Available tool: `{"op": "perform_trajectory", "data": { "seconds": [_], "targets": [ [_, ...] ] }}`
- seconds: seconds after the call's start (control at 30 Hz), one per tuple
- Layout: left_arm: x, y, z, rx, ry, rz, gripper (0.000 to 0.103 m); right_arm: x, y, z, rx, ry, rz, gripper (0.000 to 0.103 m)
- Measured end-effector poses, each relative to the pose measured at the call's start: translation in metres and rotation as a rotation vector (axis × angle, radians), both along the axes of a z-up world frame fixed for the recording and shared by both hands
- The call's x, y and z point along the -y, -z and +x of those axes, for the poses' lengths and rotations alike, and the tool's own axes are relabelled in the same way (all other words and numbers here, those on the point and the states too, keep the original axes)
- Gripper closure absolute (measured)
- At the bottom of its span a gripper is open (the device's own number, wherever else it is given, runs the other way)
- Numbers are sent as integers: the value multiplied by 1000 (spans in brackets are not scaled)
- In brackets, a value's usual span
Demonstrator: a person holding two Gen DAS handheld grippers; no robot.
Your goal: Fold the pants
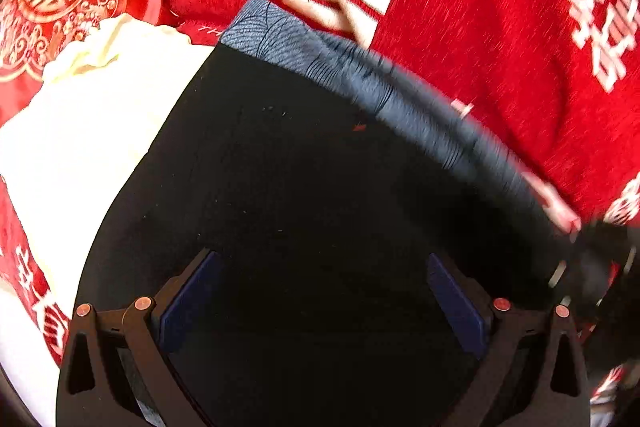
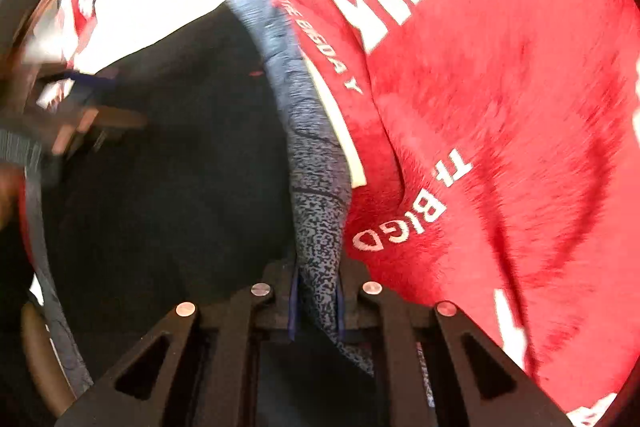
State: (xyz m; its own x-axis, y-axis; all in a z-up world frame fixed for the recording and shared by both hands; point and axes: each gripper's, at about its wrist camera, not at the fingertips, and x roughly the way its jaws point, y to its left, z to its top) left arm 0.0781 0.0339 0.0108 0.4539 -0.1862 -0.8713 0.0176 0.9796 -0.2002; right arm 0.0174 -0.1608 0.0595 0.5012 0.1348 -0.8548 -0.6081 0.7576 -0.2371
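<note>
The pants are mid-fold — waistband pinched by the right gripper, left gripper spread wide above them — a matching grasp is needed next.

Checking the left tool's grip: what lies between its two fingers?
In the left wrist view, the left tool is open; only the pants' black fabric lies between its fingers, below the blue-grey waistband.
</note>
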Motion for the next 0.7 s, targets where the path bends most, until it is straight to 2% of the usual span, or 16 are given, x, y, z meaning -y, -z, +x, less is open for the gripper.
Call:
{"op": "perform_trajectory", "data": {
  "seconds": [0.07,0.17,0.33,0.47,0.53,0.57,0.6,0.63,0.67,0.7],
  "targets": [
    [-3,-7,-4,-10,-6,-70,1,-25,0,-31,99,-44,-88,88],
    [-3,-13,-1,-36,-21,-145,1,-52,3,-65,167,-73,-112,91],
    [4,-10,38,-119,-103,-269,1,-44,15,-71,228,-59,-133,92],
    [7,9,84,-205,-199,-206,1,-42,21,-62,244,-52,-137,93],
    [9,13,96,-211,-206,-225,3,-42,22,-60,239,-41,-130,93],
    [10,12,98,-192,-208,-222,36,-42,24,-57,237,-35,-128,93],
    [13,14,100,-201,-208,-185,79,-42,25,-56,233,-31,-127,93],
    [15,18,99,-239,-210,-139,81,-41,26,-55,231,-29,-124,93],
    [13,18,95,-232,-214,-161,88,-41,27,-56,228,-26,-120,93],
    [10,14,87,-204,-214,-185,88,-40,28,-57,225,-23,-112,93]
  ]
}}
